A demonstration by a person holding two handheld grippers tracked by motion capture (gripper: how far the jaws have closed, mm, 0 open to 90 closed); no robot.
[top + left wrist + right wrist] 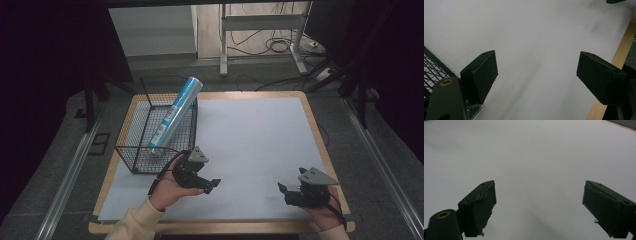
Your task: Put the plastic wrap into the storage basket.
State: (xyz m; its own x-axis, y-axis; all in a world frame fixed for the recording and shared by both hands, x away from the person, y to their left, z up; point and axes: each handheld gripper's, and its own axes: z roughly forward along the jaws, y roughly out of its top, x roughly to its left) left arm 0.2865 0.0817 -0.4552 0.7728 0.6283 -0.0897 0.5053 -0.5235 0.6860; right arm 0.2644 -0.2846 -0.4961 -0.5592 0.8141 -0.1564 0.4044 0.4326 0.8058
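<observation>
While both tongs are hovering empty over the white sheet, the entries are reading as follows.

Blue roll (175, 111): leaning tilted in the wire basket (131, 131), top end poking over the far rim; sitting just beyond the left gripper (209, 186).

Left gripper: jaws spread wide, gripping nothing, basket mesh (434, 68) showing at its left.

Right gripper (289, 193): jaws spread, empty, well apart from the roll.

White sheet (250, 145): lying under both.

Risk: roll is looking top-heavy; bumping the basket in reaching could be tipping it out.
</observation>
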